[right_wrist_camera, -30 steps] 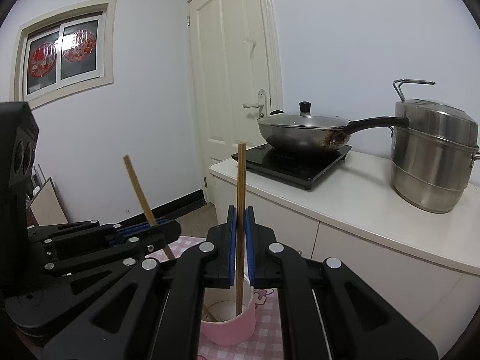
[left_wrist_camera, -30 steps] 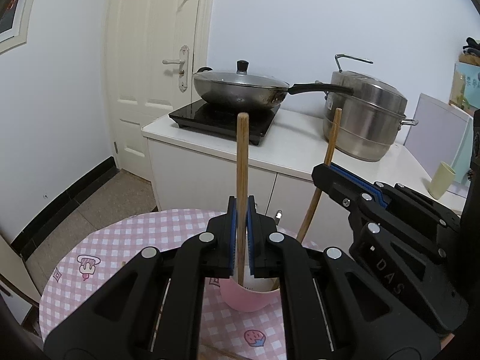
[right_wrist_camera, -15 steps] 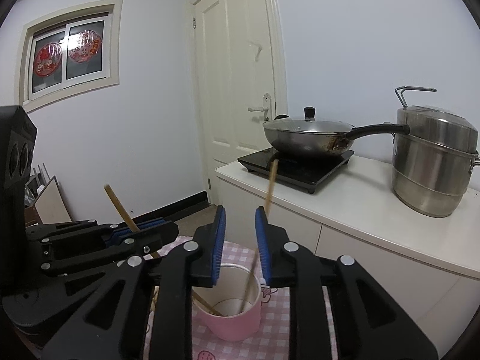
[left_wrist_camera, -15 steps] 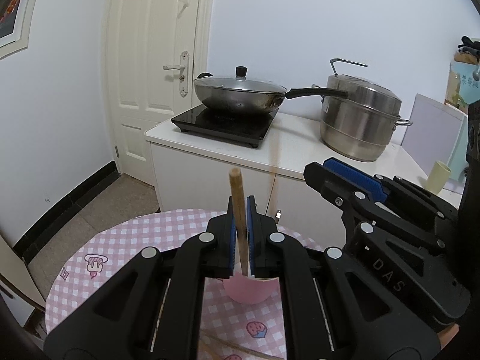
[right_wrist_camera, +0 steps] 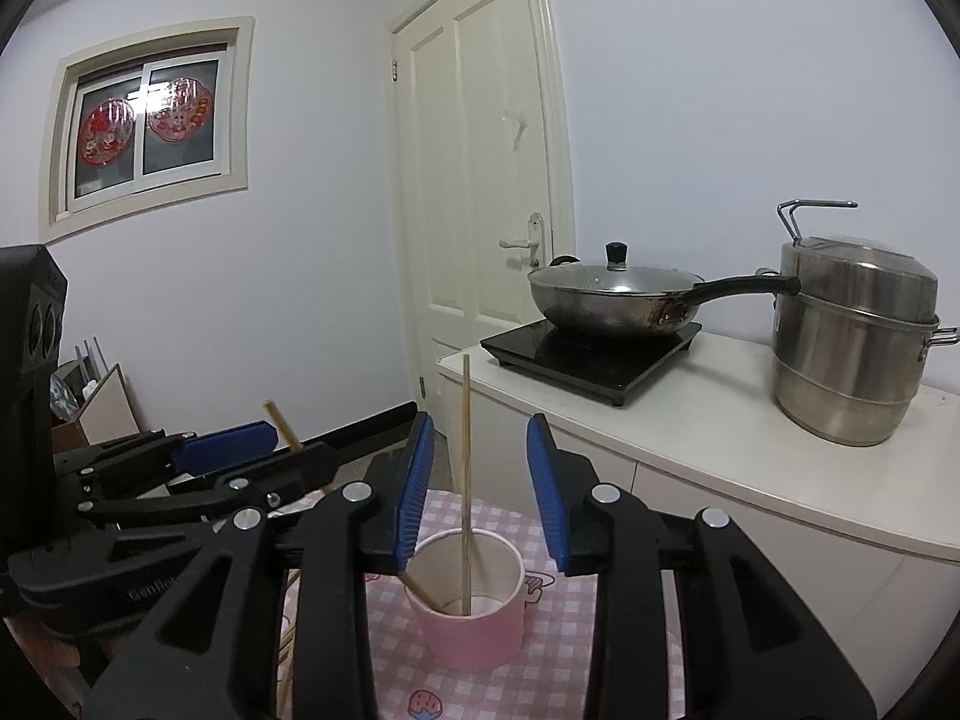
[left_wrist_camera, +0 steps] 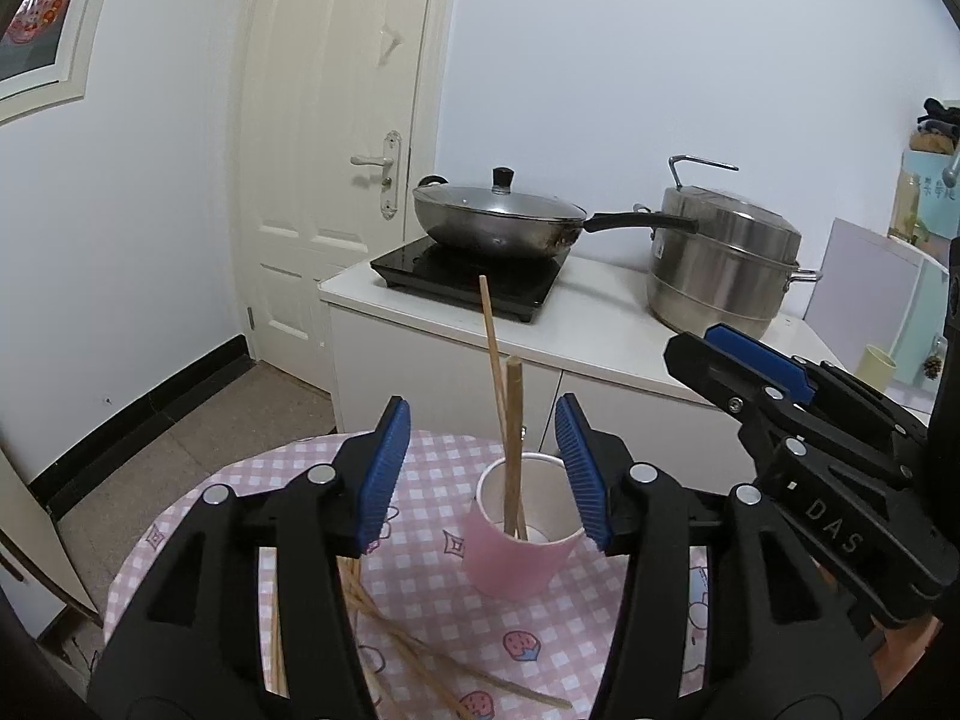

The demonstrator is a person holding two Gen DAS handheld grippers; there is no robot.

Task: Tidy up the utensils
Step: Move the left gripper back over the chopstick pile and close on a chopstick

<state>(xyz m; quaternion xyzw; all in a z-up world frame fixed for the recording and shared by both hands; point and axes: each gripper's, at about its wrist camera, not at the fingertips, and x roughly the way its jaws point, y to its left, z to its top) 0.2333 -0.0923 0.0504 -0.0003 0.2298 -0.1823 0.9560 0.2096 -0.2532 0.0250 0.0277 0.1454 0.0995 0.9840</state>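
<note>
Both chopsticks (left_wrist_camera: pixel 507 438) stand leaning in the pink cup (left_wrist_camera: pixel 516 546), so the left tool (left_wrist_camera: pixel 483 468) and right tool (right_wrist_camera: pixel 480 480) are opening, pads clear, gripping nothing; loose chopsticks (left_wrist_camera: pixel 420 654) lie on the checkered counter (left_wrist_camera: pixel 264 480).

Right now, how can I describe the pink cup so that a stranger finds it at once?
Find the round table with the pink checked cloth in front of the white kitchen counter. The pink cup stands on it, white inside. It alone holds upright wooden chopsticks; other chopsticks lie flat nearby.

One pink cup (left_wrist_camera: pixel 521 546) holds two chopsticks (left_wrist_camera: pixel 513 450); one wok (left_wrist_camera: pixel 498 222), one steamer pot (left_wrist_camera: pixel 723 264).
</note>
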